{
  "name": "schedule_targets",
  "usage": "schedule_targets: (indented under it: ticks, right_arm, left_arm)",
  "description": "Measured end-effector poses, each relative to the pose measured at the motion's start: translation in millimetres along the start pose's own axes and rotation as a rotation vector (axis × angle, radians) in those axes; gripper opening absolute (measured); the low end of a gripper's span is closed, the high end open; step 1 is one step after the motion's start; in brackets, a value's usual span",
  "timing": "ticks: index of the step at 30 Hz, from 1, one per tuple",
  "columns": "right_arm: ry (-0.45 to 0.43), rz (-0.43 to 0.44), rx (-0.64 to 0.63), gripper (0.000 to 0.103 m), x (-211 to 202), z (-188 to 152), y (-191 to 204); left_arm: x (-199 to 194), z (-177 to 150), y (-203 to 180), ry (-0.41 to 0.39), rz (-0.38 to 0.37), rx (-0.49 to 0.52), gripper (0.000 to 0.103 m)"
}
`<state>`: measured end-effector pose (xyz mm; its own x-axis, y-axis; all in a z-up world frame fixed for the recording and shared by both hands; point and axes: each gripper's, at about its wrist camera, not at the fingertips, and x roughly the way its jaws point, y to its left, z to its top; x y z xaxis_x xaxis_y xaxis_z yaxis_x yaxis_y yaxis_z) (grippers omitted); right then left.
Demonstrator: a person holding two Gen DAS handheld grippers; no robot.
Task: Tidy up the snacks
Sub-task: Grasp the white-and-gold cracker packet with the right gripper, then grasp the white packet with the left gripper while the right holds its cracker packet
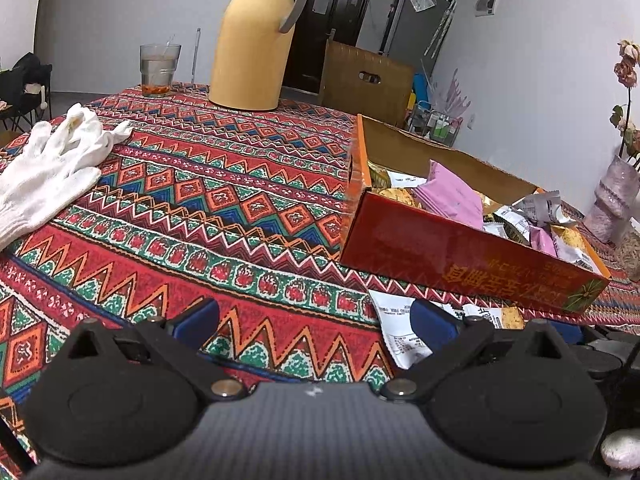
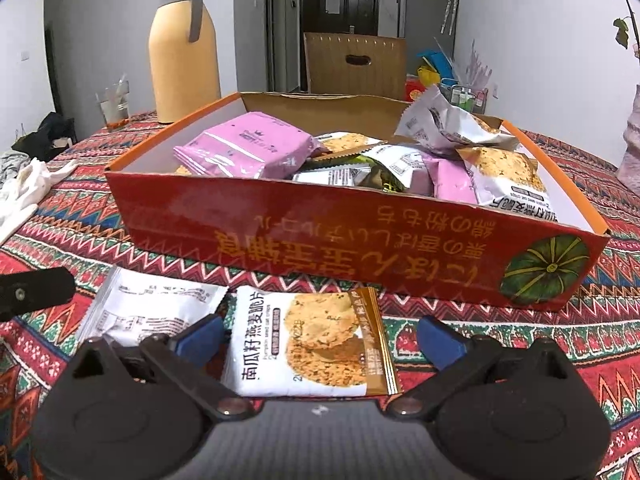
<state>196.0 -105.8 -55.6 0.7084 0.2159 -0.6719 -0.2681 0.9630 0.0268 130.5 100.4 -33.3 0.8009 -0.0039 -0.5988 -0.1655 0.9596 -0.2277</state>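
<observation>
- One red box (image 2: 340, 236) with an orange rim stands on the patterned tablecloth (image 1: 208, 200), a pumpkin picture at the right end of its near wall.
- The box holds a loose heap of snack packets; an exact count is not possible, but at least two pink packets (image 2: 244, 150) show, along with several white-and-orange cracker packets (image 2: 508, 176).
- Two packets lie flat on the cloth just in front of the box's near wall: one cracker packet face up (image 2: 310, 344) and, touching its left edge, one white packet showing its printed back (image 2: 152, 308).
- The right gripper (image 2: 320, 340) is spread wide, its blue pads on either side of the face-up cracker packet without pressing it.
- The left gripper (image 1: 316, 320) is also spread, over bare cloth, with nothing between its pads; the white packet lies by its right pad.
- One yellow thermos jug (image 1: 256, 40) with a grey handle stands at the far side of the table.
- One glass (image 1: 159, 70) stands to the jug's left.
- White cotton gloves (image 1: 52, 160) lie at the left; I cannot tell how many.
</observation>
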Motion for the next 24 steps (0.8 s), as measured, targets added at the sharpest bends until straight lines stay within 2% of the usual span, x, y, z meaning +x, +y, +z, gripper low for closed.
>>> schedule_targets:
  ticks: [2,8,11,17,24]
  right_arm:
    - [-0.017,0.023,-0.019,0.079,-5,-3,4]
    - [-0.039,0.051,-0.037,0.054,-18,-8,7]
    - [-0.046,0.055,-0.031,0.051,-22,-10,4]
    - [-0.09,0.051,0.01,0.05,-38,-14,-7]
    - [-0.142,0.032,0.057,0.05,-59,-21,-30]
  left_arm:
    - [0,0,0,0.0,-0.001,-0.001,0.103]
    - [0,-1,0,0.002,-0.001,0.001,0.103]
    - [1,-1,-1,0.005,0.002,0.004,0.103]
    - [1,1,-5,0.02,0.012,0.021,0.103]
    - [2,4,-28,0.086,0.004,0.064,0.103]
